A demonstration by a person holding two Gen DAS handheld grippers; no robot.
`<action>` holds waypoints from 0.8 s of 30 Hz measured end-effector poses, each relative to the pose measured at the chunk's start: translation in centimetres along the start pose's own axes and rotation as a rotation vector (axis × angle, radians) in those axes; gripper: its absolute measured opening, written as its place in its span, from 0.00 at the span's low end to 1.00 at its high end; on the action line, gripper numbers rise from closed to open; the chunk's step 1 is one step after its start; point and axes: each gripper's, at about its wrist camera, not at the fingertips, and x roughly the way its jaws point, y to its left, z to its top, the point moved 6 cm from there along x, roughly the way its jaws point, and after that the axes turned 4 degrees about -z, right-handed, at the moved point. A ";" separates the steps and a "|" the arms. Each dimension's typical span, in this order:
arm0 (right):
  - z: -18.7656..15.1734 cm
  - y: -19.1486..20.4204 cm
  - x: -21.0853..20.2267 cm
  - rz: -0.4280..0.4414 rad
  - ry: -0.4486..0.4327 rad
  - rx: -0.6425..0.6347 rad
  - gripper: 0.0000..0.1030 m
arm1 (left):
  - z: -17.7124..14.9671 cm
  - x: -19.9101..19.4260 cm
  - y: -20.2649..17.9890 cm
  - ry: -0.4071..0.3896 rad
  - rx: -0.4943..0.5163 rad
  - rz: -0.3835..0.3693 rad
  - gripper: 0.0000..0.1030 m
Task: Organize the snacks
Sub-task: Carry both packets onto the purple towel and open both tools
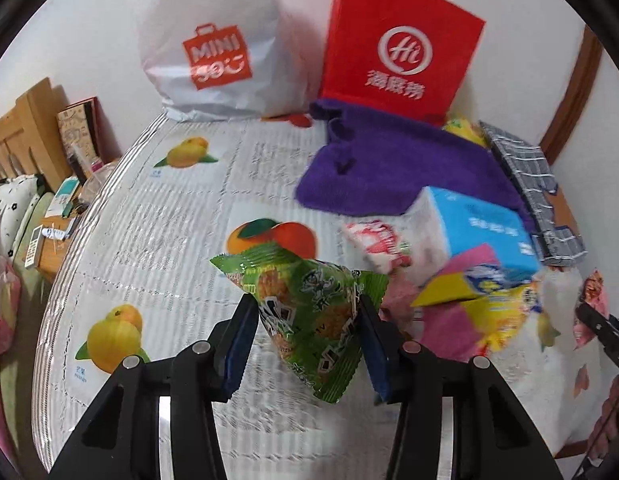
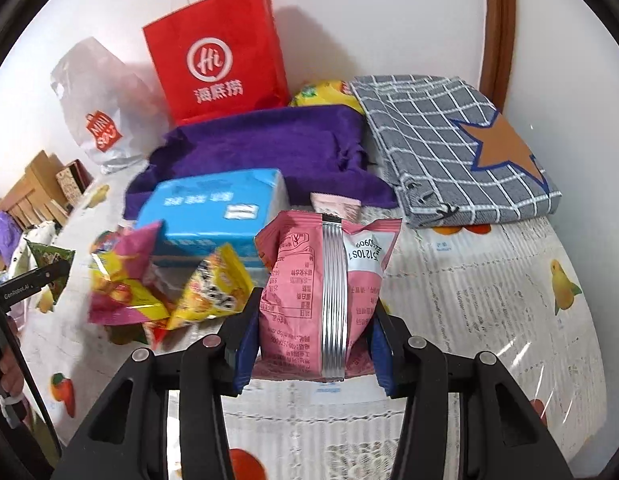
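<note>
1. In the left wrist view, the left gripper (image 1: 307, 320) is grasping a green packet (image 1: 309, 312) at lower centre, its jaws pressing both sides of the crinkled wrapper and holding it above the desk (image 1: 169, 220), which is wearing a fruit-print cover.
2. In the right wrist view, the right gripper (image 2: 315, 332) is clenching a pink packet (image 2: 321, 292) at centre, printed back and silver seam facing the camera.
3. A heap of yellow and pink snacks (image 2: 165, 292) is lying at left centre of that view, just in front of a blue box (image 2: 217, 212).
4. A purple towel (image 2: 261, 148) is lying behind the box, with a grey checked cloth (image 2: 449, 140) at upper right.
5. A red bag (image 2: 217, 56) and a white bag (image 2: 97, 108) are standing against the wall at the top.
</note>
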 end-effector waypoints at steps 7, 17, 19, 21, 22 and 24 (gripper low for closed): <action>1.6 1.3 -2.6 0.006 -0.035 -0.043 0.46 | 1.8 -2.0 -3.9 -0.032 0.038 -0.050 0.46; 7.4 2.9 -3.1 0.008 -0.070 -0.063 0.46 | 6.8 -2.3 -9.0 -0.058 0.097 -0.086 0.46; 9.1 3.2 -2.8 0.015 -0.081 -0.063 0.46 | 8.0 -1.8 -9.6 -0.061 0.109 -0.091 0.46; 10.5 3.3 -2.4 0.022 -0.085 -0.058 0.46 | 9.2 -1.1 -10.0 -0.062 0.113 -0.096 0.46; 11.0 3.4 -2.1 0.021 -0.086 -0.058 0.46 | 9.7 -0.8 -10.2 -0.061 0.114 -0.098 0.46; 12.3 3.5 -1.4 0.019 -0.091 -0.062 0.46 | 10.9 -0.2 -10.4 -0.064 0.119 -0.096 0.46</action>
